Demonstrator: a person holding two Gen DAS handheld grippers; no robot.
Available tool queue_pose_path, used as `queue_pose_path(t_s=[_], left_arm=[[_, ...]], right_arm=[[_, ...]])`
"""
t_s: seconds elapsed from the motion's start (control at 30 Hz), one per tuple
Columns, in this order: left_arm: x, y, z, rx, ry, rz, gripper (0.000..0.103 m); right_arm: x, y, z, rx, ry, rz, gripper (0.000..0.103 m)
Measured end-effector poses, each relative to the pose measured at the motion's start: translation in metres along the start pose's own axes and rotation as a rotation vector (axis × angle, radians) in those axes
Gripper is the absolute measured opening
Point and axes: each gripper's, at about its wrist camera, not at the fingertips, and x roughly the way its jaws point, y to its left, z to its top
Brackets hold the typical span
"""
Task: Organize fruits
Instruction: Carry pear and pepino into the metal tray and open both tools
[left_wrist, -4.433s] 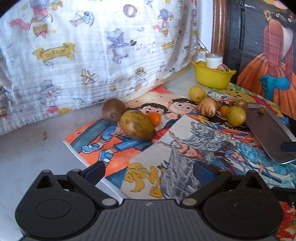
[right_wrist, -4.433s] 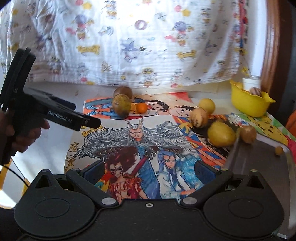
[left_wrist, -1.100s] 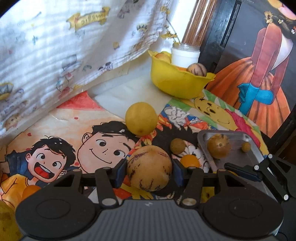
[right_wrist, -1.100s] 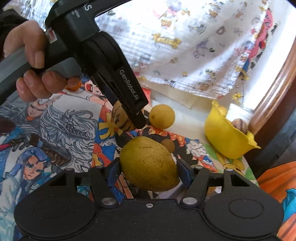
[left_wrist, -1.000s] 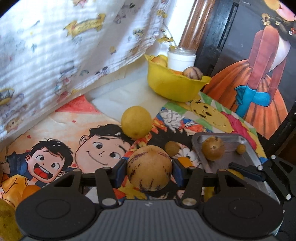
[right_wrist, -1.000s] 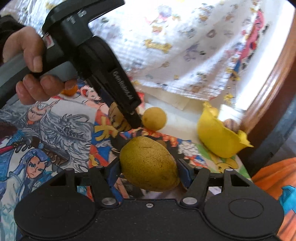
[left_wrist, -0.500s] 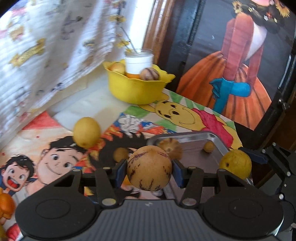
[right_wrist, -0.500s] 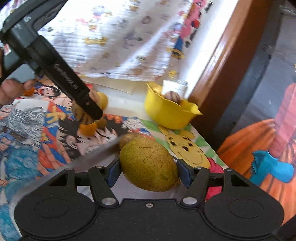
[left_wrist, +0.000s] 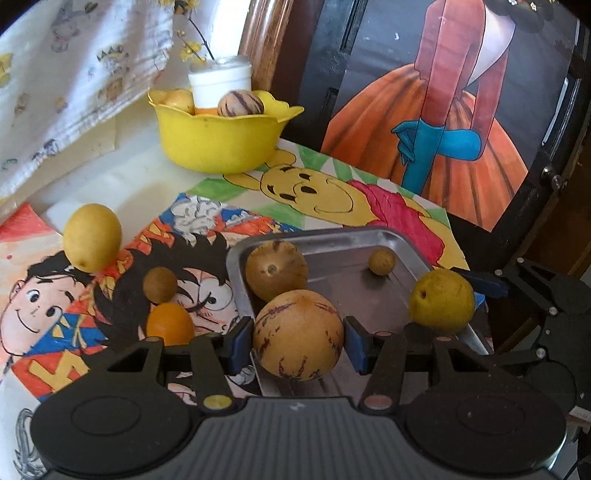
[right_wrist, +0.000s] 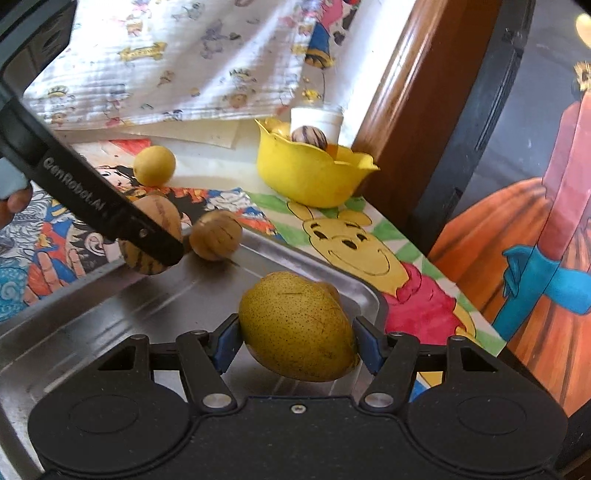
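Observation:
My left gripper (left_wrist: 298, 339) is shut on a tan purple-streaked melon (left_wrist: 297, 339) and holds it over the near left corner of the metal tray (left_wrist: 369, 295). My right gripper (right_wrist: 296, 334) is shut on a yellow-green speckled pear (right_wrist: 296, 325) above the tray's (right_wrist: 92, 310) right end. In the left wrist view the pear (left_wrist: 441, 299) and right gripper (left_wrist: 480, 286) show at the tray's right edge. A brownish round fruit (left_wrist: 276, 269) and a small tan one (left_wrist: 382, 261) lie in the tray.
On the cartoon mats lie a yellow lemon (left_wrist: 91, 236), a small brown fruit (left_wrist: 160, 283) and a small orange (left_wrist: 169, 323). A yellow bowl (left_wrist: 218, 136) with fruit and a white cup (left_wrist: 220, 83) stands behind. A printed cloth (left_wrist: 74, 74) hangs left; a painted panel (left_wrist: 461, 110) stands right.
Both grippers have carried their fruits to the right, from over the mats to over the metal tray. The bowl and tray now look nearer. Both stay shut.

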Motion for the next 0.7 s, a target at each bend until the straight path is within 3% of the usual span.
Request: queue_pose_path(t_s=[0.7], left_arm=[[0.015, -0.004, -0.001, 0.032, -0.003, -0.024, 0.057]], right_arm=[[0.010, -0.003, -0.005, 0.015, 0.010, 0.008, 0.067]])
